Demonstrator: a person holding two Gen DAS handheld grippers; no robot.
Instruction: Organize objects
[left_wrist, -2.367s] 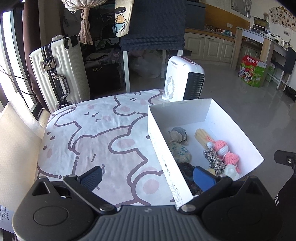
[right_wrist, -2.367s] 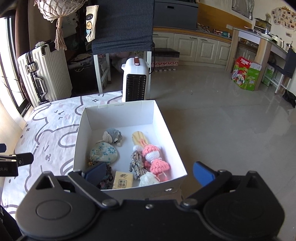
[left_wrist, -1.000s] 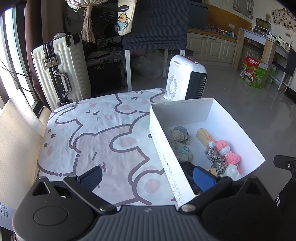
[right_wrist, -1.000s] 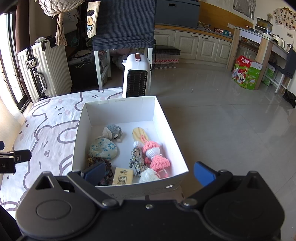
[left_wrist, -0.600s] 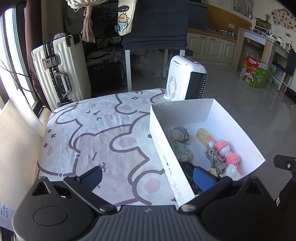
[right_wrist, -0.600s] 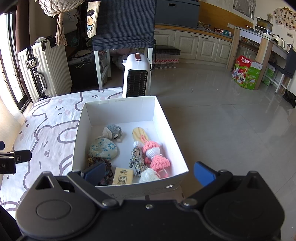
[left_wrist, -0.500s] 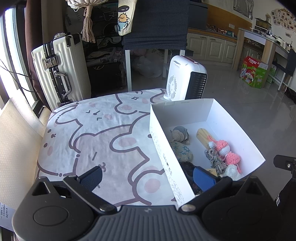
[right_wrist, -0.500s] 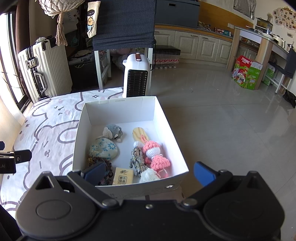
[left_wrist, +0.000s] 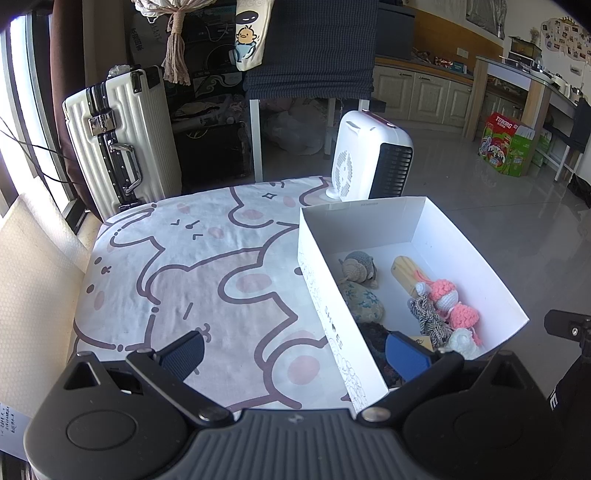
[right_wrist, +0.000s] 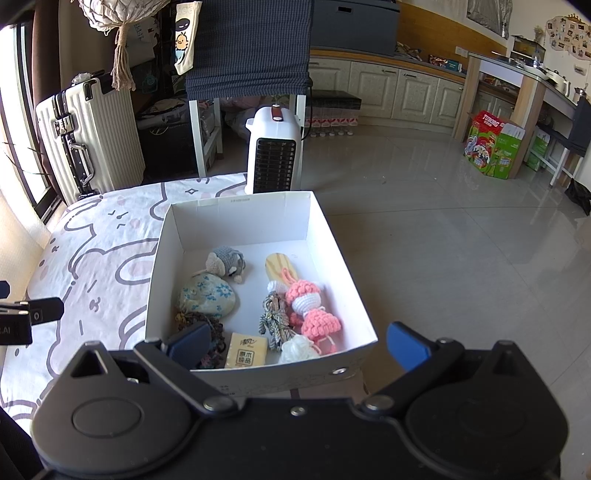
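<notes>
Completion appears near, with every small item lying inside the white box (right_wrist: 334, 236) on the bed (left_wrist: 207, 266), so both the left hand-held gripper (left_wrist: 295, 354) and the right hand-held gripper (right_wrist: 297, 343), each spread wide and empty, should withdraw straight back without nudging its walls.

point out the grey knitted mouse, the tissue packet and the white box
grey knitted mouse (right_wrist: 225, 261), right wrist view, on its body.
tissue packet (right_wrist: 246, 350), right wrist view, on its printed face.
white box (right_wrist: 240, 218), right wrist view, on its far inner wall.
</notes>
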